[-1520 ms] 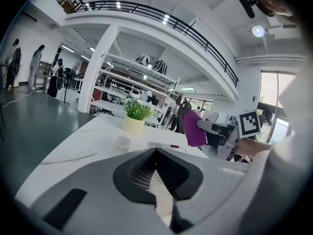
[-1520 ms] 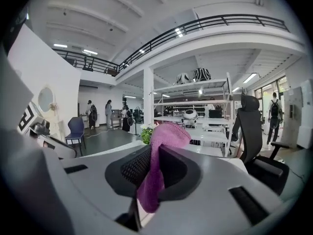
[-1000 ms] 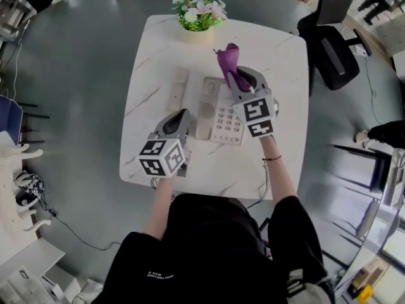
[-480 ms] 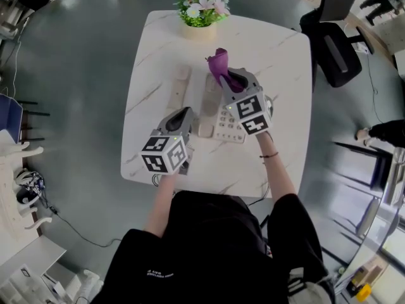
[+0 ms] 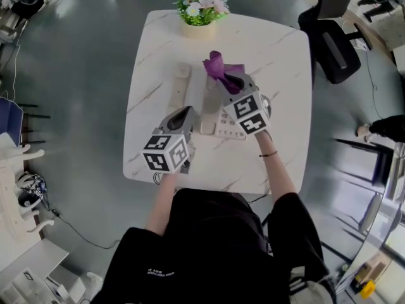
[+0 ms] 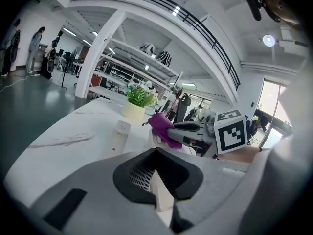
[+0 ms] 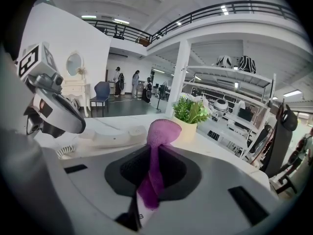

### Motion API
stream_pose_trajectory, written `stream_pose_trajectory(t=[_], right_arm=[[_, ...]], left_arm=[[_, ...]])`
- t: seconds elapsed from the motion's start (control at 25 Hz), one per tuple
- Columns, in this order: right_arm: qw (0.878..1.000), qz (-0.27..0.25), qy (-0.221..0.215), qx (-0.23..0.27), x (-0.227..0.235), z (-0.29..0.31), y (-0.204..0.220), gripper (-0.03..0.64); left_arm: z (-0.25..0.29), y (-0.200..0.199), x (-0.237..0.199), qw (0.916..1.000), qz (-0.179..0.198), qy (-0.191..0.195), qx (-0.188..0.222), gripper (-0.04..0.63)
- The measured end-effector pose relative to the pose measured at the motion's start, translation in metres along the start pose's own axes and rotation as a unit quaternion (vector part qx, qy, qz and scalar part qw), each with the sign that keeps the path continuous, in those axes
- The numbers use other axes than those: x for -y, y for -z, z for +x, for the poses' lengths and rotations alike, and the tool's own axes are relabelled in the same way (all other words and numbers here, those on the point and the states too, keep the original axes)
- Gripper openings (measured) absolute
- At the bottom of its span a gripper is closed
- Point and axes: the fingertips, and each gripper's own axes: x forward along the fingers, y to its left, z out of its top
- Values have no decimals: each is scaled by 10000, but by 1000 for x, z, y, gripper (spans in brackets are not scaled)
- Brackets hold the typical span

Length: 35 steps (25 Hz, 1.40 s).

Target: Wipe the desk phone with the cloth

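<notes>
The cream desk phone (image 5: 218,120) lies mid-table, and its handset (image 5: 179,86) rests off the cradle on the white table (image 5: 278,56) to its left. My right gripper (image 5: 229,82) is shut on a purple cloth (image 5: 218,67) over the phone's far end. In the right gripper view the cloth (image 7: 157,151) stands up between the jaws, with the handset (image 7: 116,136) beyond. My left gripper (image 5: 181,116) hovers at the phone's near left corner, shut and holding nothing. The left gripper view shows the handset (image 6: 120,131) and the cloth (image 6: 160,125) ahead.
A potted plant (image 5: 201,12) stands at the table's far edge. A black office chair (image 5: 334,46) is off the far right corner. The person stands against the table's near edge. Grey floor surrounds the table.
My right gripper has carried the cloth leftward, from beyond the phone's far right corner to over its far end. The left gripper has barely shifted.
</notes>
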Motion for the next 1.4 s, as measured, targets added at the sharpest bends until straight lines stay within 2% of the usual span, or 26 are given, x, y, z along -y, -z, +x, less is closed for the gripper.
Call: stream_pose_trajectory(t=[0.92,1.4], right_arm=[[9996,163,-143,-161,-37,-10,11,34],[9989,301,-320,-162,-49,-17,15,34]], left_arm=[[-11,23,1,9990,203,257,-291,-2],[-12,33,2,9987,232,230,-386,-2]])
